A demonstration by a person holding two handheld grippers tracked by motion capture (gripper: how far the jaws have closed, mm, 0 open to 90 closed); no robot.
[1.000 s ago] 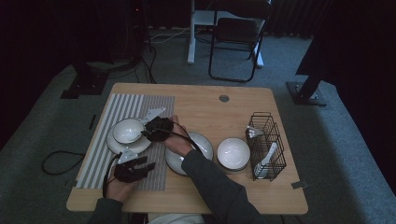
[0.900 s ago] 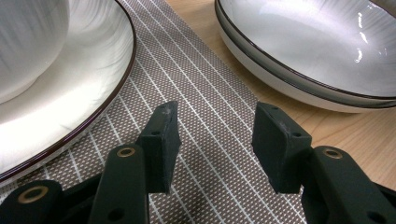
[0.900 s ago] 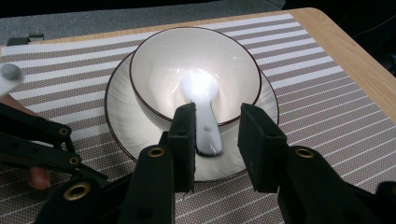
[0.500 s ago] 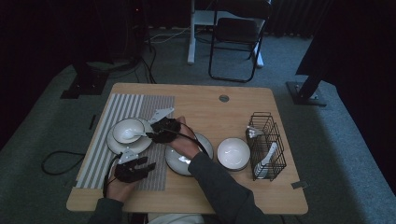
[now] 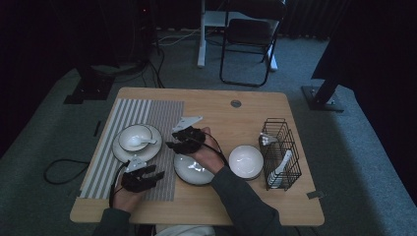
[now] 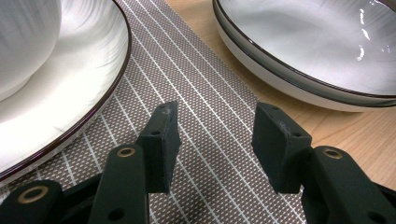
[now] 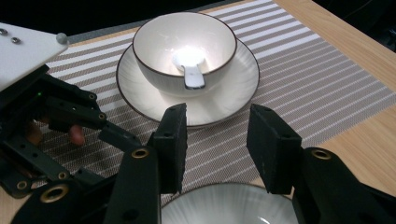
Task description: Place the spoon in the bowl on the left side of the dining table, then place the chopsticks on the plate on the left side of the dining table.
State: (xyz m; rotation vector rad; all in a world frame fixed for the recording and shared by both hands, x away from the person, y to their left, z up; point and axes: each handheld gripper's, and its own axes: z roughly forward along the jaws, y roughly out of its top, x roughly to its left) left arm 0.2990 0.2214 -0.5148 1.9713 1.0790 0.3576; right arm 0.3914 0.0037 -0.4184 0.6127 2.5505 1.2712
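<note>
A pale wooden table (image 5: 216, 105) carries a placemat (image 5: 147, 115) striped grey and white near its left edge; close up its weave is brown-grey crossed by thin white lines. On it, a white bowl (image 7: 184, 46) with a dark rim holds a white spoon (image 7: 189, 65) on a white, dark-edged plate (image 7: 140, 88). A second white plate (image 6: 303, 51), dark-rimmed, lies beside the mat. Both grippers' jaws are matt black. The wire rack (image 5: 282, 147) at the right edge is black.

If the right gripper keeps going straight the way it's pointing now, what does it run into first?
Probably the plate under the spoon bowl; the right gripper, jaws open and empty, points across bare striped mat toward it.
</note>
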